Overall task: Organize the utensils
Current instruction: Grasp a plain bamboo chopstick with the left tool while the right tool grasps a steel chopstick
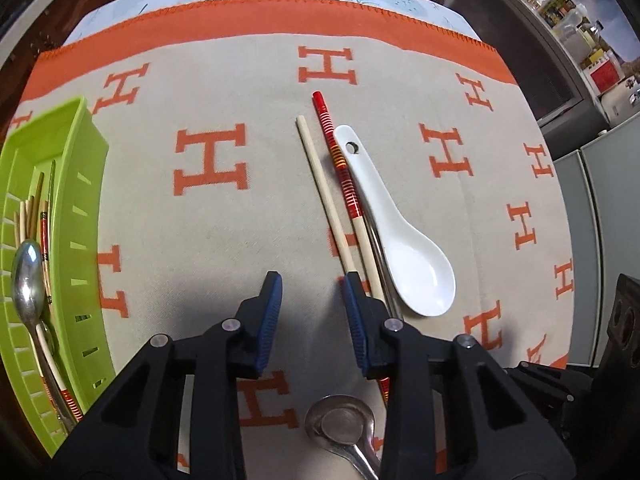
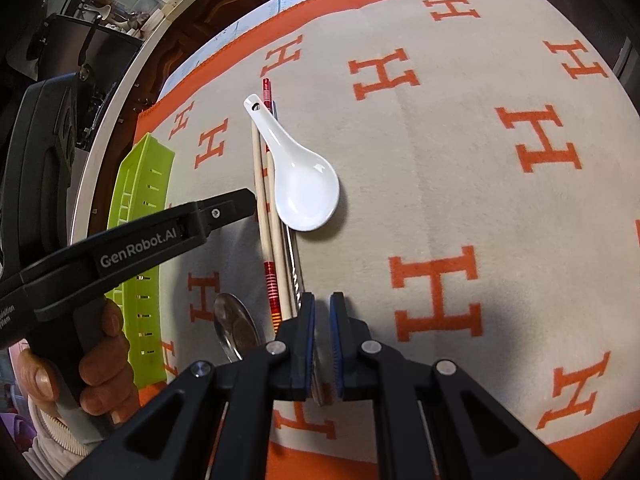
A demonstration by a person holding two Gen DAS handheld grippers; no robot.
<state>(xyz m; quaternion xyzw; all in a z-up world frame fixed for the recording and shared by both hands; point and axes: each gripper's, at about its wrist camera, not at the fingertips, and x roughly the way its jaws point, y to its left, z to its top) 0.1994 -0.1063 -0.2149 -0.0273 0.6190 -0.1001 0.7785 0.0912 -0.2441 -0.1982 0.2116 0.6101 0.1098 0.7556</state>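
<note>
Utensils lay in two groups on a blanket (image 1: 248,220) patterned with orange H letters, spread over the desk.

Landmark: white spoon (image 1: 396,240), ceramic, bowl up, handle pointing away from both cameras, a hole near the handle's end.

Item: red chopstick (image 1: 340,160), banded, touching the white spoon's handle on its left side.

Item: plain chopstick (image 1: 324,196), pale wood, just left of the red one and roughly parallel to it.

Item: metal piece (image 1: 386,280), slim and steel, partly under the white spoon's bowl edge; its kind could not be told.

Item: second red-banded stick (image 2: 272,292), seen in the right wrist view, nearer the camera than the white spoon.

Item: steel spoon (image 1: 340,424), bowl down on the blanket, nearer the camera than the white spoon.

Item: green tray (image 1: 80,216), slotted plastic, well left of the white spoon at the blanket's edge. It held another steel spoon (image 1: 26,280) and several chopsticks (image 1: 40,208).

Left tongs (image 1: 312,280): apart, holding nothing, low over the blanket, with the right pad just beside the near ends of the chopsticks by the white spoon. A hand (image 2: 100,360) gripped the handle.

Right tongs (image 2: 322,300): nearly together, a narrow gap showing. A slim metal thing lay in the gap, but whether it was clamped could not be told.
</note>
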